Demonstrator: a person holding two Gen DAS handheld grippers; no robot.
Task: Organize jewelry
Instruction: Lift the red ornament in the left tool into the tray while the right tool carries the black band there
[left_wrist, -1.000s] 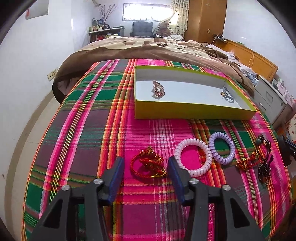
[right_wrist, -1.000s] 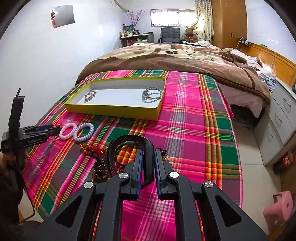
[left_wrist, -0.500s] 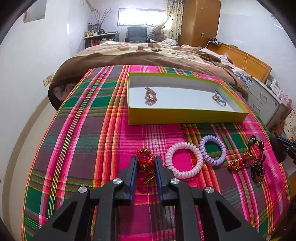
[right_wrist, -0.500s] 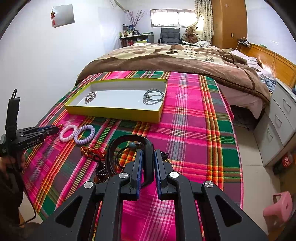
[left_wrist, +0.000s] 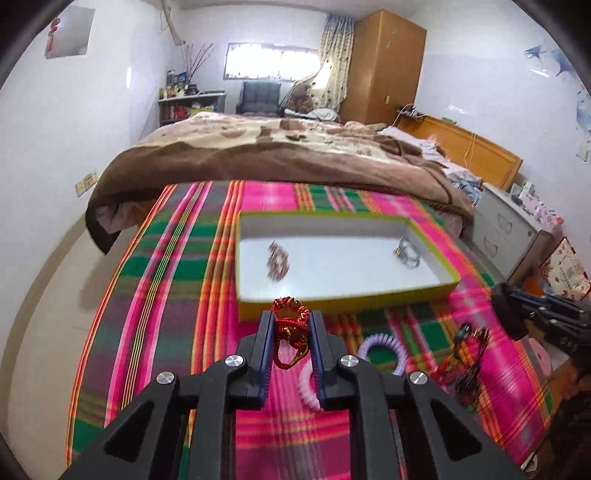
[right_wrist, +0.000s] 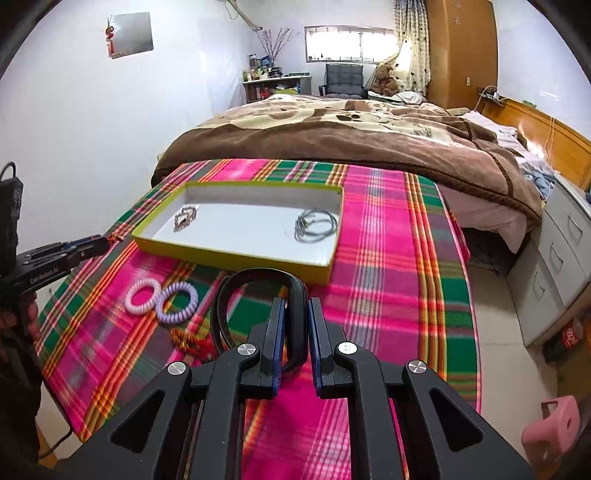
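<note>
In the yellow-rimmed white tray (left_wrist: 436, 291) two pieces lie already; left gripper (left_wrist: 290, 325) clamps red-gold cord bracelet (left_wrist: 290, 323), right gripper (right_wrist: 295, 321) pinches black headband (right_wrist: 258, 280), pink coil tie (right_wrist: 142, 291), purple coil tie (right_wrist: 177, 302) left on plaid blanket (right_wrist: 388, 258)

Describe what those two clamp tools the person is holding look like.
Both are matte black plastic. The left gripper and the right gripper each have two angular arms with triangular cut-outs, round silver bolts at the joints, and flat jaws lined with blue pads. Seen from the right camera, the left one carries small white lettering, too small to read, and a black cable trailing below.
</note>
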